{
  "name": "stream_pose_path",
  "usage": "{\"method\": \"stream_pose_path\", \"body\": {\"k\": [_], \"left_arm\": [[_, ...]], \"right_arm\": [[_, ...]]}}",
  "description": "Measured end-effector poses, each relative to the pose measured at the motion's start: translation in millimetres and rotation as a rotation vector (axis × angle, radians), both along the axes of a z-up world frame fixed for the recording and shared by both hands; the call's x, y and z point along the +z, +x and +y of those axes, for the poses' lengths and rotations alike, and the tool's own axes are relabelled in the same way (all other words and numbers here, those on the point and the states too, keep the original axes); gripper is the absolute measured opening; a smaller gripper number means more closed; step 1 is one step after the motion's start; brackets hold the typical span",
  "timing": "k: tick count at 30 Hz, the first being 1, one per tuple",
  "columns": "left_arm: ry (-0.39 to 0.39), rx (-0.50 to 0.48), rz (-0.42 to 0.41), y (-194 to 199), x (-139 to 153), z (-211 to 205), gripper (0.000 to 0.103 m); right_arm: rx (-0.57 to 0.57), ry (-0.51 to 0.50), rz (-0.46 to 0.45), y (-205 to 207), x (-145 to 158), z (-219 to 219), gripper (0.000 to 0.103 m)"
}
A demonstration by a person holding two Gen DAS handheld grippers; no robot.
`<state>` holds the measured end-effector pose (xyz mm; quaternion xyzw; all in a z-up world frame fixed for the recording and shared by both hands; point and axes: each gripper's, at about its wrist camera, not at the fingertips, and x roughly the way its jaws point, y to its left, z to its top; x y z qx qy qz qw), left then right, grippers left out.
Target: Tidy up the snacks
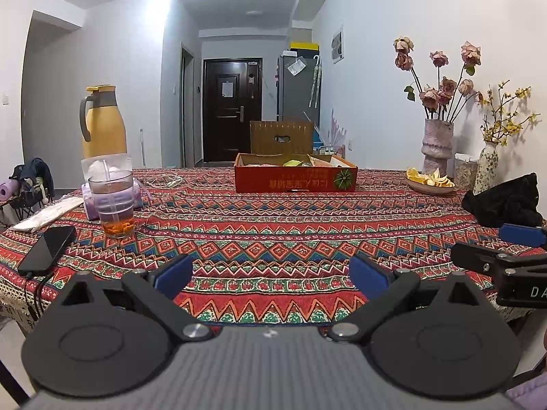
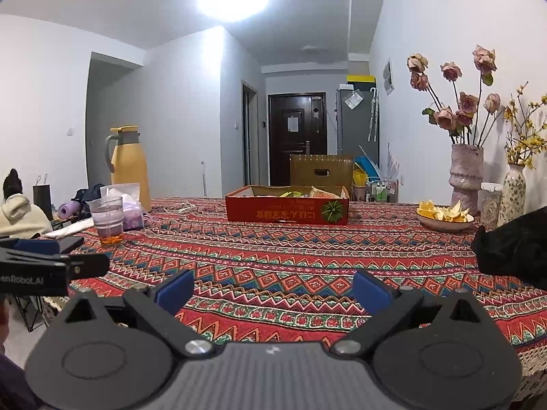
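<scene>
A shallow red cardboard box (image 1: pixel 296 178) (image 2: pixel 286 211) with snack packets inside sits far across the table on the patterned cloth (image 1: pixel 273 232) (image 2: pixel 273 259). My left gripper (image 1: pixel 271 273) hovers over the near table edge, open, with only cloth between its blue pads. My right gripper (image 2: pixel 273 288) is beside it, also open wide with nothing between its fingers. Each gripper shows at the edge of the other's view: the right gripper (image 1: pixel 502 249) at the right, the left gripper (image 2: pixel 51 256) at the left.
A glass with a straw (image 1: pixel 114 205) (image 2: pixel 107 220), a yellow jug (image 1: pixel 102 121) (image 2: pixel 128 165) and a phone (image 1: pixel 48 249) stand at the left. A bowl of peels (image 1: pixel 430 181) (image 2: pixel 444 217), two vases (image 1: pixel 437 147) (image 2: pixel 466 177) and a black bag (image 1: pixel 506 201) (image 2: pixel 512 246) are at the right. A person (image 2: pixel 20 212) sits far left.
</scene>
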<state>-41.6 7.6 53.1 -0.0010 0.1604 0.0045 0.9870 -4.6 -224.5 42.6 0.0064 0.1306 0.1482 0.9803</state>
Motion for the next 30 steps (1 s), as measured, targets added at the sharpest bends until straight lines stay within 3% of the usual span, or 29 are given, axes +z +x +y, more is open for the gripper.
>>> {"method": "stream_pose_path", "body": {"k": [30], "left_arm": [[-0.018, -0.002, -0.014, 0.1, 1.2, 4.3, 0.103]], "right_arm": [[-0.019, -0.002, 0.016, 3.8, -0.5, -1.6, 0.100]]}}
